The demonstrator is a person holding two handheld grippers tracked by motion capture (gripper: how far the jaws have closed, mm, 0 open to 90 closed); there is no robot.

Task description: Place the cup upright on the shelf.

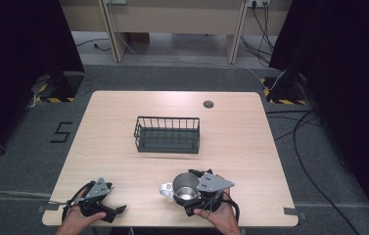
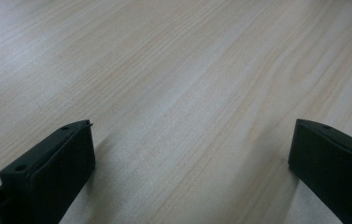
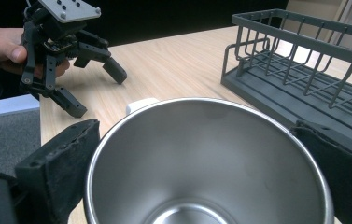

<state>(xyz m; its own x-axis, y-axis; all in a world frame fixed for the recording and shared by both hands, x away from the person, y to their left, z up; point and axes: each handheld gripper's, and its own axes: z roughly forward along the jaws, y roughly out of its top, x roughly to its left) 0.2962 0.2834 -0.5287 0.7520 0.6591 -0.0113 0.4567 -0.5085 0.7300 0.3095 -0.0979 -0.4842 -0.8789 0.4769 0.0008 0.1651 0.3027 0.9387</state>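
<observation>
A steel mug (image 1: 184, 186) with a white handle (image 1: 166, 190) stands near the table's front edge, right of centre. My right gripper (image 1: 189, 192) is shut on the steel mug, one jaw on each side of its rim. In the right gripper view the mug's open mouth (image 3: 201, 158) sits between the two black jaws of the right gripper (image 3: 197, 135). My left gripper (image 1: 112, 200) rests at the front left, open with nothing between its jaws. The left gripper (image 2: 192, 135) looks down on bare wood. From the right gripper view the left gripper (image 3: 96, 91) shows at the far left, held by a hand.
A dark wire basket (image 1: 168, 118) stands empty at the table's middle, and its rim (image 3: 304, 39) shows close by on the right. A round grommet (image 1: 208, 104) sits near the far edge. Light wood table (image 1: 118, 107); cables lie on the floor at right.
</observation>
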